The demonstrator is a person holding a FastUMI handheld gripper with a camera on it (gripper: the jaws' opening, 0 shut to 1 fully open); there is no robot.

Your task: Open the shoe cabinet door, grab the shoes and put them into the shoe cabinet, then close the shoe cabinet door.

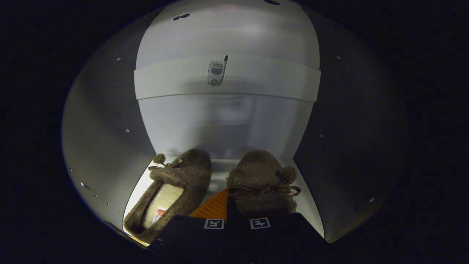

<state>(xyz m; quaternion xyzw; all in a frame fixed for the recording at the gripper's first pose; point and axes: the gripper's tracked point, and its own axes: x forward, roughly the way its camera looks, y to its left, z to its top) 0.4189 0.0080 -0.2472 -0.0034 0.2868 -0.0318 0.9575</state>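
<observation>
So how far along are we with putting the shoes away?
Done: the cabinet is open, and both fuzzy slippers, left and right, sit on its floor, toes toward the back wall. In hand: the gripper is at the slippers' heels; its grip is unclear. Left: withdrawing and closing the door.

Two fuzzy brown slippers are sitting inside the shoe cabinet, one at eleven o'clock ahead of the fingers, one at one o'clock. One phone sticker is showing at twelve. Two fingers are standing close together.

The tongs point level ahead, their two fingers drawn close together, nearly touching.
</observation>
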